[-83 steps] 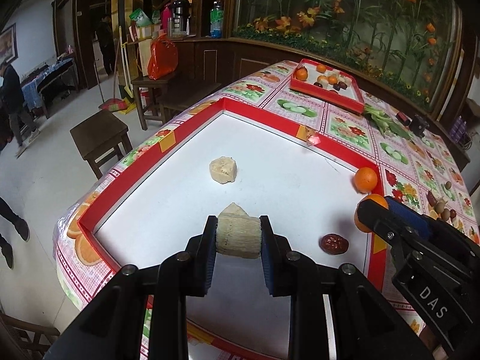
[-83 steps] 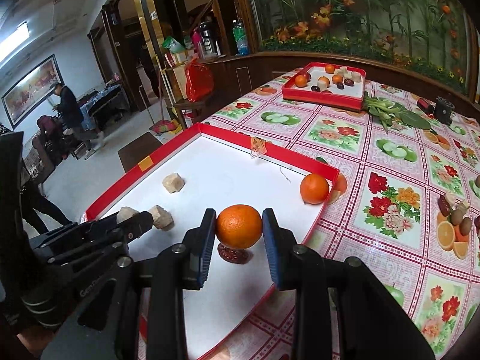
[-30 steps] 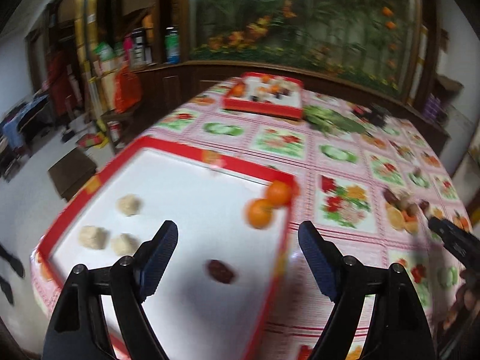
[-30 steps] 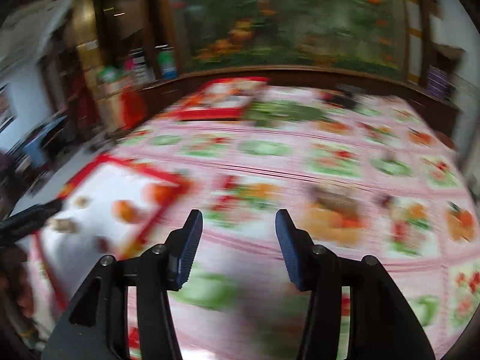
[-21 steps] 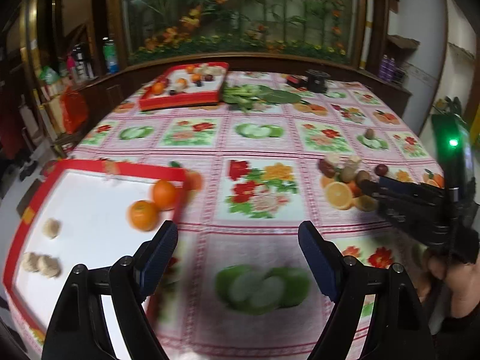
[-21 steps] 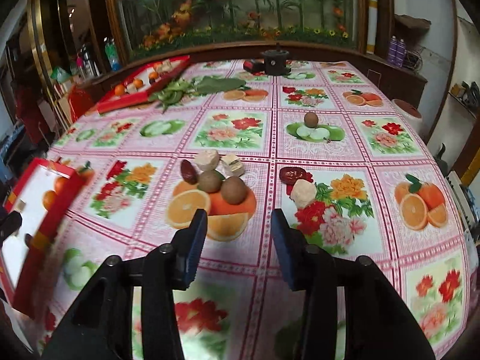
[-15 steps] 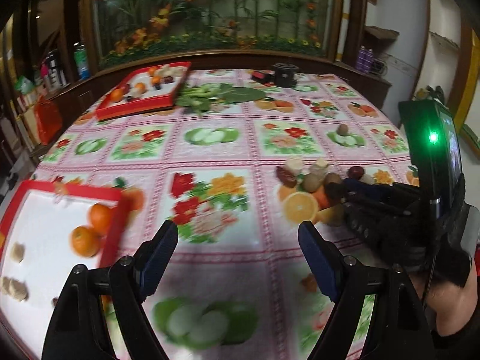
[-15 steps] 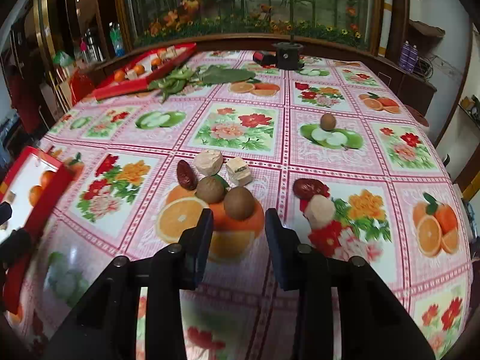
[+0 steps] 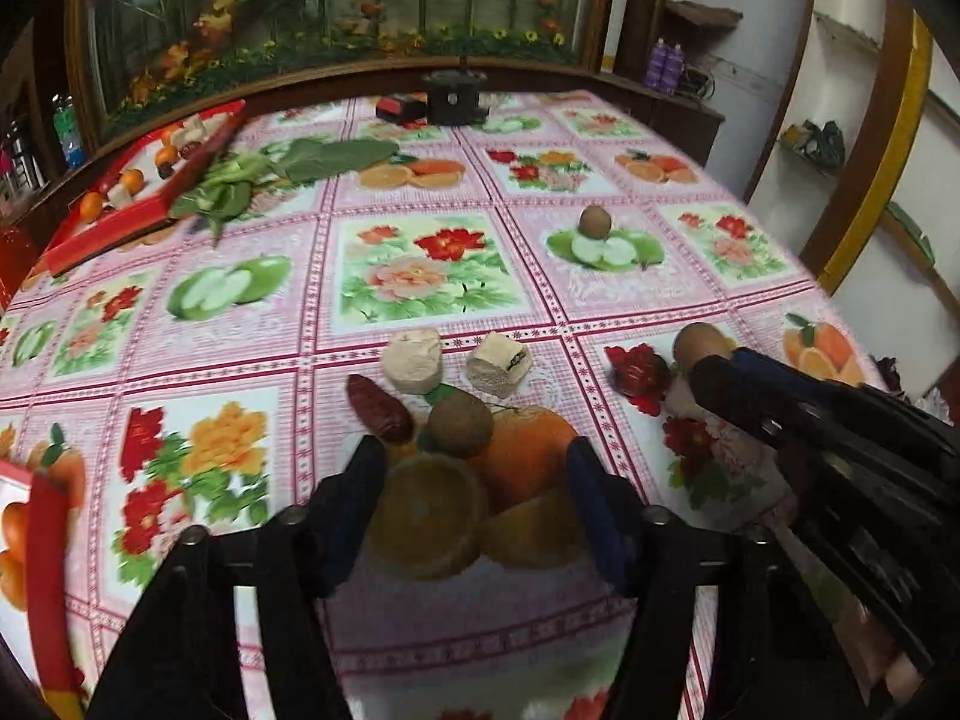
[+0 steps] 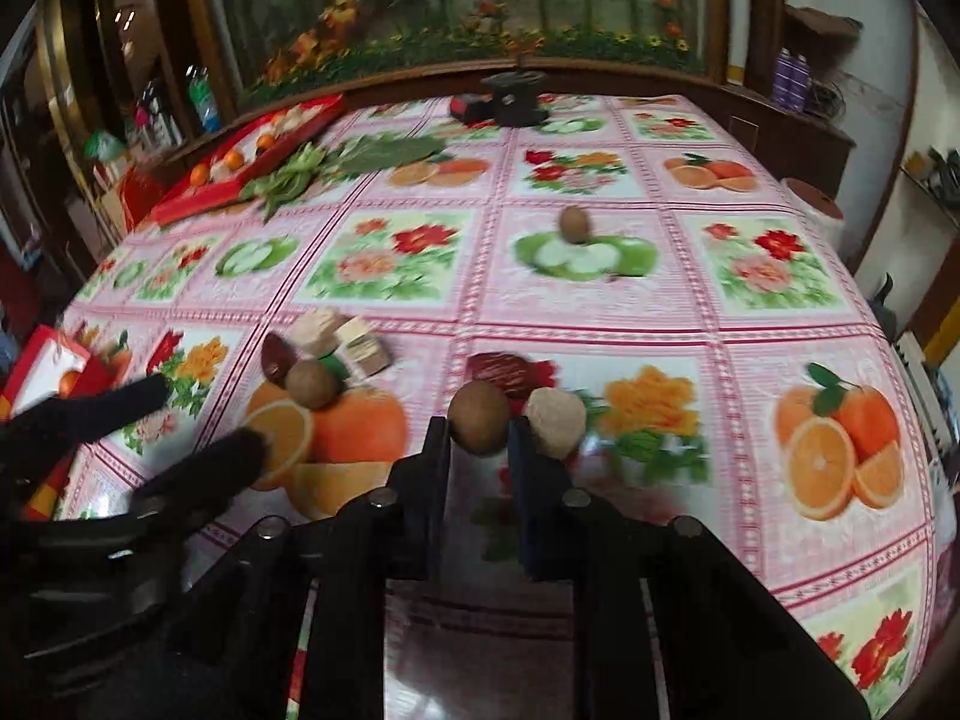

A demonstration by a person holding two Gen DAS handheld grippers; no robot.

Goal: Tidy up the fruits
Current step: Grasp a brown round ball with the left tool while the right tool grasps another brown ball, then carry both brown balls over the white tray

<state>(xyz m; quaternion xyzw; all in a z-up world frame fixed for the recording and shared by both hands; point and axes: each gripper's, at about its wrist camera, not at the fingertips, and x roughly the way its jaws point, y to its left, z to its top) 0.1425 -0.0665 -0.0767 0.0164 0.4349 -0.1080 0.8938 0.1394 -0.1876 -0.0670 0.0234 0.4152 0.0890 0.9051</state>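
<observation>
My left gripper is open and empty, just short of a brown kiwi. Beside the kiwi lie a red date and two pale cut chunks. My right gripper holds a second brown kiwi between its fingertips, jaws close against it. A pale chunk and a red date lie right beside it. A third kiwi sits farther back. The right gripper shows in the left wrist view, the left one in the right wrist view.
A flower-and-fruit printed tablecloth covers the table. A red tray with oranges is at the left edge. Another red tray, green leaves and a black object stand at the back.
Both grippers let go of their pieces in the red tray, swung right to the loose fruit, and moved closer. The right jaws have narrowed around a kiwi.
</observation>
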